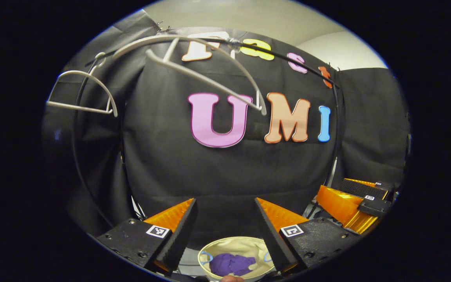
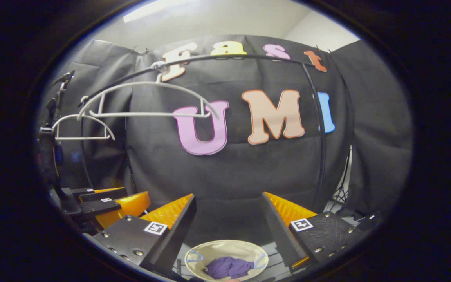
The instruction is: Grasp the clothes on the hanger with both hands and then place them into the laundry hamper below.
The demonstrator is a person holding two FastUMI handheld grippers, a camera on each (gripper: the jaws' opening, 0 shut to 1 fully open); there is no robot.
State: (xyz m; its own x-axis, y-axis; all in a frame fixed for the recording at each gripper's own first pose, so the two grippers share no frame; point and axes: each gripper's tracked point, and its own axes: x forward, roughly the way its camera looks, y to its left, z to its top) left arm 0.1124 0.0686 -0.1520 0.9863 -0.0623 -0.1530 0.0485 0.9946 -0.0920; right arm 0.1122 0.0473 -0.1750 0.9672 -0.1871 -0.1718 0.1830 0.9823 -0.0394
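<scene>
Two bare hangers (image 2: 147, 102), one hamper (image 2: 225, 250).

A: How's the light?
B: Dim and even. In the right gripper view a ceiling strip light (image 2: 153, 10) glows at upper left; the pale wall at the top is the brightest area.
A: Any glare?
B: Only a soft sheen on the hanger (image 1: 194, 66) at upper centre of the left gripper view.
A: Sharpness?
B: Centre crisp. Edges bend strongly and soften; the rail (image 2: 249, 56) curves like a bow.
</scene>
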